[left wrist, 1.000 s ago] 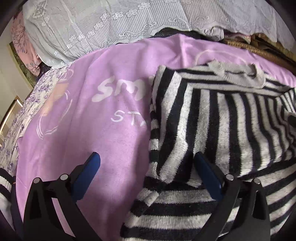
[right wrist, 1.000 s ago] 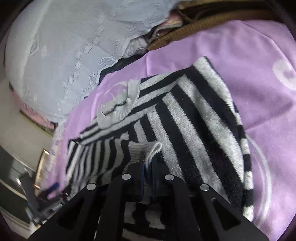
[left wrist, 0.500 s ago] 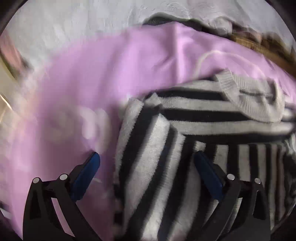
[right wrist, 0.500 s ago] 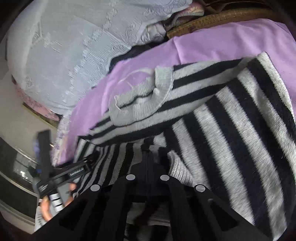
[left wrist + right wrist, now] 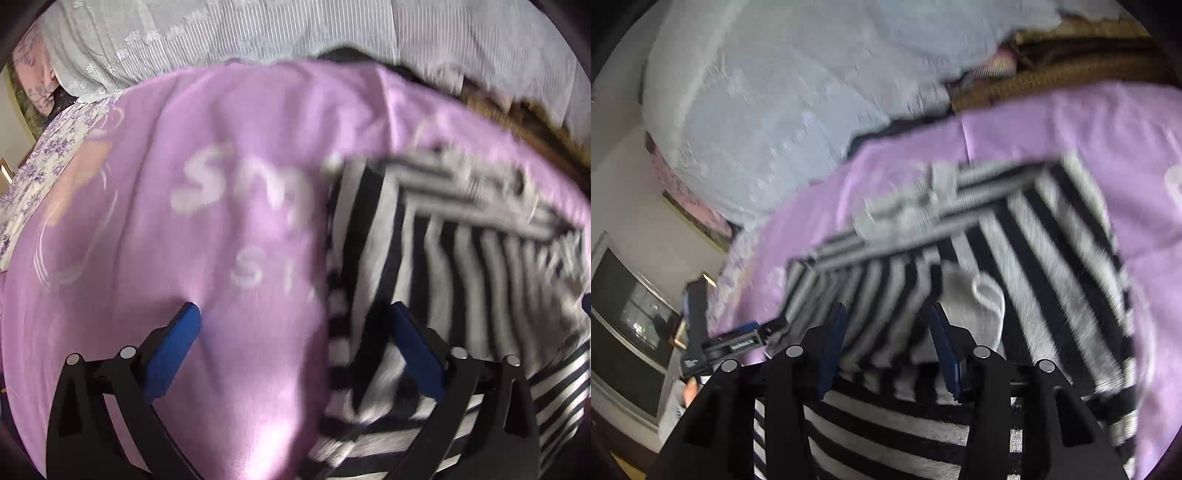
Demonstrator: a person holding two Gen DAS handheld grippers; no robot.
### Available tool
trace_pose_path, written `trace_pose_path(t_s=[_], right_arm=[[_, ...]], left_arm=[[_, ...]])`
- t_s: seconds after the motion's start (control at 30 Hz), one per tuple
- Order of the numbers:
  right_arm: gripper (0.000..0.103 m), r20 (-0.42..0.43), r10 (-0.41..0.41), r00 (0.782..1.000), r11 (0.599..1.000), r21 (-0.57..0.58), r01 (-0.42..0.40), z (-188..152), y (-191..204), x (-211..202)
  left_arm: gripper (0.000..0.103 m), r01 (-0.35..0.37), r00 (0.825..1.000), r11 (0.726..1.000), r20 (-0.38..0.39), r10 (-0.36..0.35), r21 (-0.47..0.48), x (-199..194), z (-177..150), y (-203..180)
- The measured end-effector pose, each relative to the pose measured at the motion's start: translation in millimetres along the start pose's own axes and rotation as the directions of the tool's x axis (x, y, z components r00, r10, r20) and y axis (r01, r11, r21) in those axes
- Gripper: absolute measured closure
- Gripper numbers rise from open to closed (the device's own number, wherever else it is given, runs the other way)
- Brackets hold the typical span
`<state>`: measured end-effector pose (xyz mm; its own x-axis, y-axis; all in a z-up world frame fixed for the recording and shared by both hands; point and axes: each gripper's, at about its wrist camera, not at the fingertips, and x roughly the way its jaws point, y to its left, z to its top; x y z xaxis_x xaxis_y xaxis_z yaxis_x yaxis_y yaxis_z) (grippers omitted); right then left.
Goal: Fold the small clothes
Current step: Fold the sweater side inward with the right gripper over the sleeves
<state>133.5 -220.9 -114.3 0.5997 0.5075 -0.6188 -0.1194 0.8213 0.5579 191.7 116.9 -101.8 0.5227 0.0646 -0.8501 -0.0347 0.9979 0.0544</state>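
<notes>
Jaws of the left gripper (image 5: 295, 325) are spread wide and hold nothing; one blue finger sits over the pink blanket (image 5: 184, 240), the other over the striped sweater's (image 5: 461, 277) left edge; jaws of the right gripper (image 5: 886, 332) are partly spread over a grey cuff (image 5: 975, 306), and I cannot tell if they pinch it; the sweater lies flat just ahead of both, its long side running away toward the grey collar (image 5: 912, 206); the right gripper is nearer its middle; farther back sits a white lace cloth (image 5: 258, 33).
</notes>
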Motion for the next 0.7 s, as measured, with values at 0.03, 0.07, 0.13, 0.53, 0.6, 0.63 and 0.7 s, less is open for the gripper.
trace_pose_path(t_s=[0.03, 0.07, 0.13, 0.53, 0.6, 0.63, 0.7], right_arm=[[0.066, -0.043, -0.005, 0.999, 1.0, 0.021, 0.006, -7, -10, 14], [0.068, -0.014, 0.005, 1.0, 1.0, 0.02, -0.004, -11, -15, 14], [0.068, -0.024, -0.005, 1.0, 1.0, 0.031, 0.006, -10, -13, 6], [0.038, -0.059, -0.147, 0.987, 0.939, -0.323, 0.121, -37, 65, 38], [0.038, -0.049, -0.095, 0.994, 0.955, -0.286, 0.077, -30, 63, 22], [0.038, -0.033, -0.074, 0.997, 0.96, -0.271, 0.063, -25, 61, 15], [0.038, 0.013, -0.074, 0.997, 0.968, -0.24, 0.075, -10, 55, 7]], left_arm=[[0.004, -0.032, 0.999, 0.999, 0.017, 0.031, 0.024, 0, -5, -6], [0.004, -0.065, 0.997, 0.997, 0.03, 0.064, 0.042, -2, -6, -12], [0.004, -0.093, 0.995, 0.995, 0.037, 0.091, 0.037, -12, -11, -13], [0.004, -0.105, 0.993, 0.984, 0.068, 0.096, 0.141, -21, -37, -49], [0.004, -0.057, 0.996, 0.994, 0.08, 0.05, 0.09, -38, -30, -36], [0.004, -0.032, 0.994, 0.997, 0.108, 0.025, 0.064, -48, -25, -31], [0.004, 0.018, 0.991, 0.999, 0.131, -0.022, 0.032, -58, -5, -26]])
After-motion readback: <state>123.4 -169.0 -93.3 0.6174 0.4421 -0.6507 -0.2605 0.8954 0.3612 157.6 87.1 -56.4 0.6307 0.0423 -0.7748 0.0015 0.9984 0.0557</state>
